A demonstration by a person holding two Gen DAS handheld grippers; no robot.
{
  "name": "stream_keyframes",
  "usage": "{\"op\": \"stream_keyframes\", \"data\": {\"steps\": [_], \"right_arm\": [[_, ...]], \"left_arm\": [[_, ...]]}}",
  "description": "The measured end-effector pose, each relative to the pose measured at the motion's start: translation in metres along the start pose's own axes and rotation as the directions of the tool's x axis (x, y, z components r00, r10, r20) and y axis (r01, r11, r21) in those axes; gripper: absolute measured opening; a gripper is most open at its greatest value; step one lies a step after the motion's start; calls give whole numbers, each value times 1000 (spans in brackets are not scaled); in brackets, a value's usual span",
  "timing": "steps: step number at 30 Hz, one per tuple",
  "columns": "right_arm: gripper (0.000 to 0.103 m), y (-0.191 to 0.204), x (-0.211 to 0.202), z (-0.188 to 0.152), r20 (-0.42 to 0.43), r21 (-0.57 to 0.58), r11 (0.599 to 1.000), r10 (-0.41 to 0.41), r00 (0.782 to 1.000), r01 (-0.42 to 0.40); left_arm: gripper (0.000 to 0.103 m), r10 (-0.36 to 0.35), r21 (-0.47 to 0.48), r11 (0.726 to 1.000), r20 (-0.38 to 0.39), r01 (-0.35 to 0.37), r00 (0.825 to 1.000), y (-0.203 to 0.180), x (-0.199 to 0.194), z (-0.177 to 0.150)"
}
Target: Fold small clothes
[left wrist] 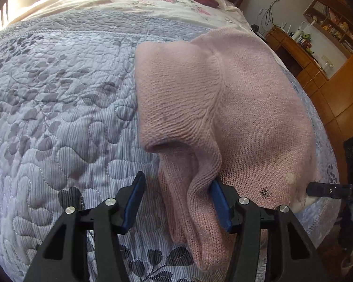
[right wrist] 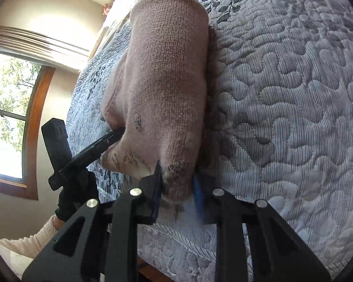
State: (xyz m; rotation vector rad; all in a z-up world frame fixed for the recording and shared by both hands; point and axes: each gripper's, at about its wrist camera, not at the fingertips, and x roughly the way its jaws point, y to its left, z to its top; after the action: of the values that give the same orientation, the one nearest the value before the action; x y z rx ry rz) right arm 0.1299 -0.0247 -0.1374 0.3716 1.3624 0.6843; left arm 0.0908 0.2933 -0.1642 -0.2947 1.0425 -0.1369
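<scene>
Partly folded pink knit sweater (left wrist: 235, 108) on quilted bed (left wrist: 58, 117), final folds pending; left gripper (left wrist: 176, 195) wide open around a fold, right gripper (right wrist: 176, 183) half-closed straddling the hem.

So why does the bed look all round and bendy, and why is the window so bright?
Left wrist view: the fisheye lens bulges the quilt into a dome, and its top corner is washed out by sunlight. Right wrist view: the window glares white, and the pink sweater looks soft and blurry near the claw.
</scene>
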Motion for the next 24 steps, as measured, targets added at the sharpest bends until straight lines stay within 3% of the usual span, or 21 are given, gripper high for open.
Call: {"op": "stream_keyframes", "data": {"steps": [4,7,10,11,12,14,16,17,20,24], "right_arm": [[22,0,25,2,-23,22,998,-58,998,58],[26,-2,21,-4,-13,16,997,-70,997,70],[47,9,3,-9,40,-17,988,-154,987,154],[60,14,-3,-13,66,-30,983,-180,981,183],[69,19,-11,-17,97,-40,978,-203,975,207],[77,34,-23,-27,145,-58,962,-256,956,267],[86,48,-31,-38,184,-75,935,-330,926,348],[90,56,-35,-45,202,-82,916,-371,906,394],[90,71,-46,-63,248,-113,878,-428,869,465],[92,86,-60,-81,274,-100,872,-439,856,479]], "left_arm": [[56,-5,-13,1000,7,5,1000,5,0,-4],[56,-2,-26,1000,-3,2,1000,5,-5,-5],[55,21,-24,999,0,-21,1000,1,-23,-6],[55,38,-17,999,4,-38,999,-2,-31,-6],[56,48,-9,999,17,-48,999,-6,-40,-9],[58,55,0,999,41,-55,998,-13,-60,-14],[70,79,1,997,49,-79,996,-21,-78,-22],[71,84,0,996,58,-85,995,-24,-86,-26],[76,99,8,995,73,-100,992,-34,-107,-38],[80,113,22,993,76,-115,991,-47,-127,-49]]}}
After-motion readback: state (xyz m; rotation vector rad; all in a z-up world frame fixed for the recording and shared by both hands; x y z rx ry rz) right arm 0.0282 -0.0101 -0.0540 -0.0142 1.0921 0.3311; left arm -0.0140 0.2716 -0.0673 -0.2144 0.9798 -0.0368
